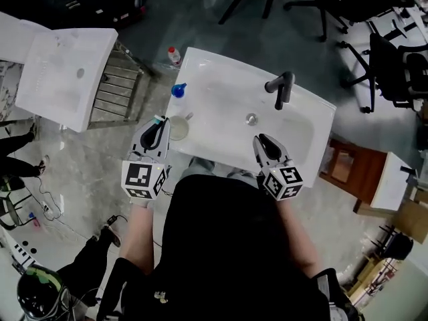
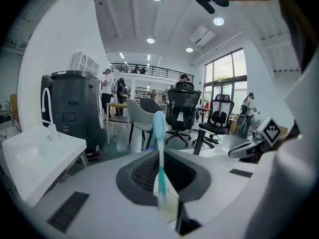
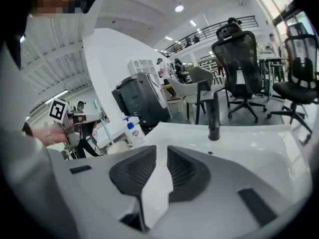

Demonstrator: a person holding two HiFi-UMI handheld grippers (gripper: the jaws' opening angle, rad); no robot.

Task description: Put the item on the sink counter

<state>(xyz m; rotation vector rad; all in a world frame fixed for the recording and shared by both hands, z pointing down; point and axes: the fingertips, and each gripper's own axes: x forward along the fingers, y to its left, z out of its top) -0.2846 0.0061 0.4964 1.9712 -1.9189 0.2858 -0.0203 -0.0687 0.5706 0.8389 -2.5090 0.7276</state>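
My left gripper [image 1: 159,122] is shut on a teal toothbrush [image 2: 159,128], which stands upright between the pads. It hovers at the left end of the white sink counter [image 1: 221,79], right beside a pale cup [image 1: 178,127]. My right gripper [image 1: 262,141] hangs over the front rim of the basin, and its jaws stand slightly apart with nothing between them [image 3: 162,156]. A black faucet [image 1: 281,89] and the drain [image 1: 251,119] lie beyond it.
A soap bottle with a blue pump [image 1: 178,90] stands on the counter's left corner. A red-capped bottle [image 1: 174,56] sits past the far corner. A second white sink [image 1: 63,75] rests on a rack to the left. Office chairs [image 1: 391,72] stand behind.
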